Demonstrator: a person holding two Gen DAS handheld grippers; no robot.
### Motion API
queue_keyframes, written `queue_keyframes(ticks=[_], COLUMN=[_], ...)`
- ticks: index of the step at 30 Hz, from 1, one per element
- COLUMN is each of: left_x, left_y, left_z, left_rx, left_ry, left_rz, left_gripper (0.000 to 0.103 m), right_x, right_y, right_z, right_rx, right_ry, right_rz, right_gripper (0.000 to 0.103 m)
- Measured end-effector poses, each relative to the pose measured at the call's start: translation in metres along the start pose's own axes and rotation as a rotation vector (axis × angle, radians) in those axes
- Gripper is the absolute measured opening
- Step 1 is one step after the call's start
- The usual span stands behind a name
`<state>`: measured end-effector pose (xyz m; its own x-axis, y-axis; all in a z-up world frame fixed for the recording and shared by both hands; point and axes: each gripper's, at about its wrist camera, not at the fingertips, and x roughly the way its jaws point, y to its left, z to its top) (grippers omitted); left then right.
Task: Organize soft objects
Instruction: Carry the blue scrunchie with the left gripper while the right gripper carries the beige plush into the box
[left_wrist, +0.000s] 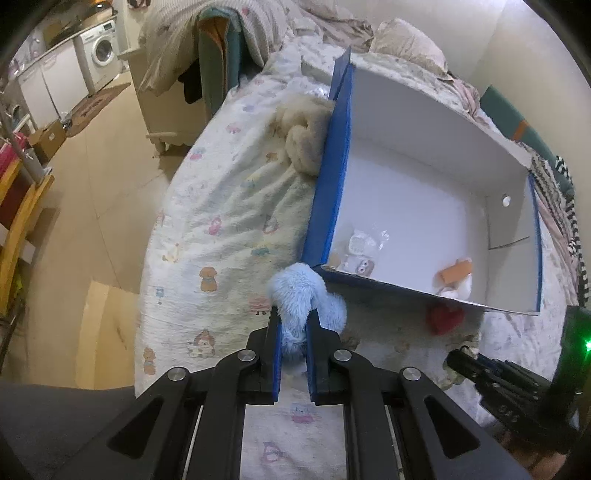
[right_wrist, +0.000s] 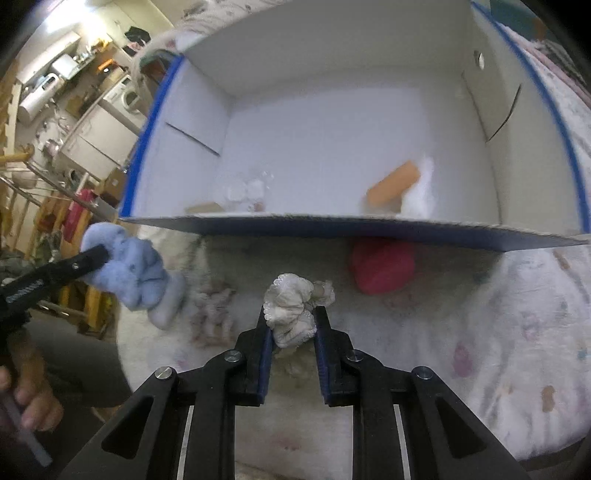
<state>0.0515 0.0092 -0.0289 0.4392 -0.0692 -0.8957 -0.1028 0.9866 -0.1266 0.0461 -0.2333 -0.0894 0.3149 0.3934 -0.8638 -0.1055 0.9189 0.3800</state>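
Here the left claw was clamped on a blue plush, held just before the near left corner of the box on the bed. The right claw gripped a white cloth near the box's front wall. A red plush lay on the bed against that wall, right of the cloth. Inside the box sat an orange roll with white fluff at near right. A beige plush rested against the box's left side.
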Motion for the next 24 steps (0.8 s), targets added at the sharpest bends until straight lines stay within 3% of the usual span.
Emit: queue_keyframes(ticks=[7, 13, 21, 24], left_x=[-0.051, -0.086, -0.083, -0.079], left_y=[-0.008, -0.02, -0.056, -0.063], left_z=[0.007, 0.039, 0.083, 0.096], left_rx=[0.023, 0.034, 0.131, 0.121], left_ry=[-0.126, -0.215, -0.278, -0.307], left_rz=[-0.013, -0.05, -0.053, -0.086], left_gripper=[0.01, 0.01, 0.01, 0.01], right_x=[-0.039, -0.071, -0.09, -0.086], right_y=[0.011, 0.019, 0.015, 0.005], right_z=[0.015, 0.036, 0.075, 0.086], right_rx=[-0.02, -0.055, -0.086, -0.078], right_ry=[-0.08, -0.152, -0.251, -0.28], right_rz=[0.052, 0.056, 0.024, 0.011], right_gripper=[0.022, 0.023, 0.023, 0.023])
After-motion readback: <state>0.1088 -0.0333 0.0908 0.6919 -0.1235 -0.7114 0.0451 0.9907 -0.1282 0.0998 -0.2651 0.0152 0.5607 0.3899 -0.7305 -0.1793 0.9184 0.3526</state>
